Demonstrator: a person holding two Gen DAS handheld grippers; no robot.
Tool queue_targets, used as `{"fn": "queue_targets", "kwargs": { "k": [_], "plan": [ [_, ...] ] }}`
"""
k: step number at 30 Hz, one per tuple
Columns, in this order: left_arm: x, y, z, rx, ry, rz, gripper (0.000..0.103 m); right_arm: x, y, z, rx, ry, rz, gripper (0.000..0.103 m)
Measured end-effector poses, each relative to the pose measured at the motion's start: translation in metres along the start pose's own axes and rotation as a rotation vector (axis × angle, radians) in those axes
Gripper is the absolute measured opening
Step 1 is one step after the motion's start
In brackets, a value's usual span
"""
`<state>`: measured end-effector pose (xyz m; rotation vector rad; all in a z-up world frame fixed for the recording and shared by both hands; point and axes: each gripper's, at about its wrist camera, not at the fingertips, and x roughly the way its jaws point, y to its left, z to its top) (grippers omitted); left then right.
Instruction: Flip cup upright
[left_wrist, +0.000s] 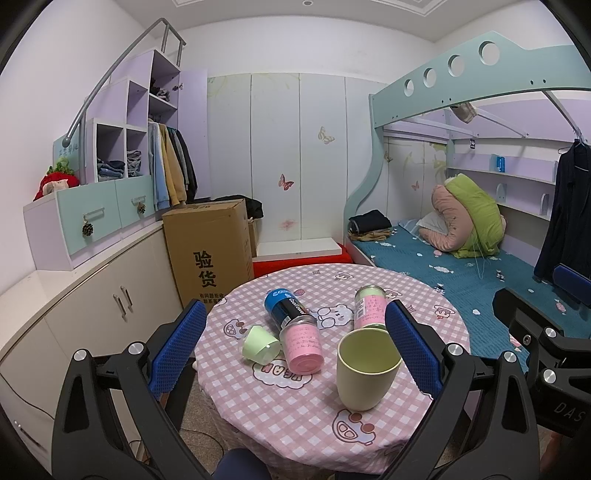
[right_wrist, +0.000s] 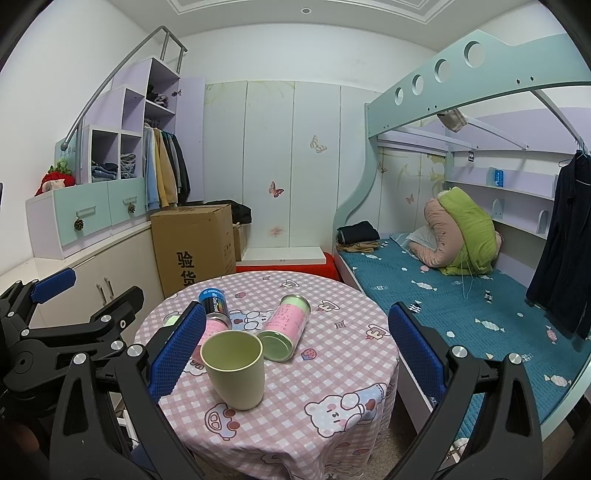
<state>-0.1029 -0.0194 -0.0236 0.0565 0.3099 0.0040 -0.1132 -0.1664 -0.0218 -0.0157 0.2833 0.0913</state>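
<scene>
While the yellow cup (left_wrist: 365, 369) stands upright, both jaws gape empty
Back left gripper (left_wrist: 295, 354) and right gripper (right_wrist: 295, 350) off without nudging it

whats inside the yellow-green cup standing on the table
The yellow-green cup stands upright and its visible inner wall is bare. Its near wall hides the very bottom, so that part cannot be seen.

Both wrist cameras are hovering close above the near edge of the round table (left_wrist: 295, 424), looking forward and slightly down between their own fingers toward the far wardrobe wall (right_wrist: 266, 147), sharing tabletop, cup (right_wrist: 236, 369) and bunk bed (left_wrist: 461, 266).
</scene>
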Motion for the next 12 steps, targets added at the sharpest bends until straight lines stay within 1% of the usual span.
{"fn": "queue_targets", "kwargs": {
  "k": [12],
  "plan": [
    [-0.0008,0.0008,0.0000,0.000,-0.006,-0.009,0.097,0.0014,-0.0002,-0.0005,0.003,0.004,-0.010,0.095]
  ]
}}
